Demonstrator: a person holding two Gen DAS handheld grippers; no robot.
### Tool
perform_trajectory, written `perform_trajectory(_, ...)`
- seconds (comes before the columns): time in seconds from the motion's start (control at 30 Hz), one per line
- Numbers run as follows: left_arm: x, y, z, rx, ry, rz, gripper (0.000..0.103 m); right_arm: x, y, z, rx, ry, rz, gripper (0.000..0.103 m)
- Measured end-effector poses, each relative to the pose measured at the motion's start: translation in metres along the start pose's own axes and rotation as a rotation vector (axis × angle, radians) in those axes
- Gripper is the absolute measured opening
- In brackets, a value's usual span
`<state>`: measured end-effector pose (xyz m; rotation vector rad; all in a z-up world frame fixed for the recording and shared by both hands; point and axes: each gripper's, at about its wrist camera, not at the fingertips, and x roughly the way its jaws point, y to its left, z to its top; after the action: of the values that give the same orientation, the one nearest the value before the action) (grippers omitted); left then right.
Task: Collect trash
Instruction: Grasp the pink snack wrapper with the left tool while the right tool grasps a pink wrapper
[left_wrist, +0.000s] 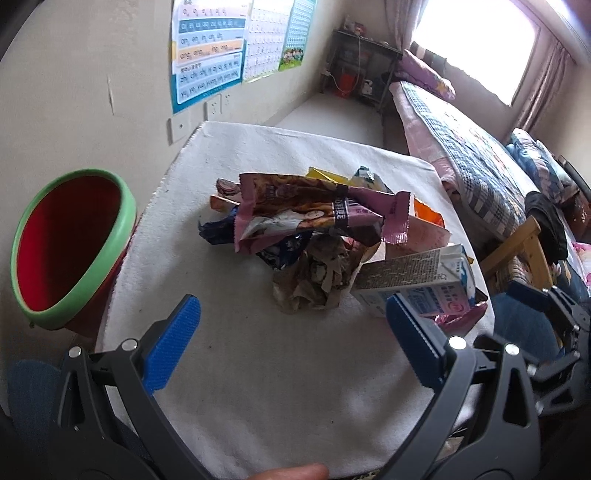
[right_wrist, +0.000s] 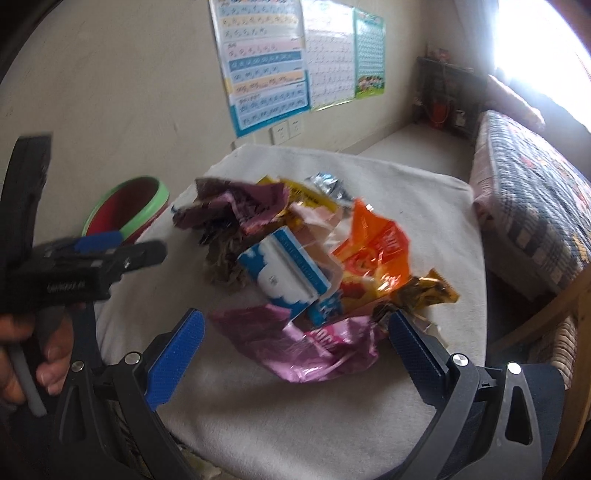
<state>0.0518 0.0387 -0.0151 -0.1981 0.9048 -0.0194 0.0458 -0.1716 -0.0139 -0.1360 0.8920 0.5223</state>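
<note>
Trash pile between parted grippers, seemingly untouched

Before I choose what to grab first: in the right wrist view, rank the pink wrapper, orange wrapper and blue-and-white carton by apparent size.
1. pink wrapper, though nearest the camera.
2. orange wrapper and blue-and-white carton: too alike to rank.

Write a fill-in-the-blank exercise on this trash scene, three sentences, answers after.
1. Both tongs, left and right, hold ____.
2. The bin beside the table has a ____ rim.
3. The milk carton in the trash pile is white and ____.

Missing words: nothing; green; blue
</note>
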Motion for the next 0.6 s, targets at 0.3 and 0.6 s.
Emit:
perform_trajectory(0.3, 0.025, 0.000, 0.023, 0.045, 0.029, 0.003, 0.098, 0.035, 0.010, -0.005, -0.036, 0.127, 0.044, 0.077)
perform_trajectory(0.6, 0.051, -0.016, 0.042, 0.243, 0.042, 0.054, 0.087, 0.048, 0.012, -0.007, -0.040, 0.195, 0.079, 0.064)
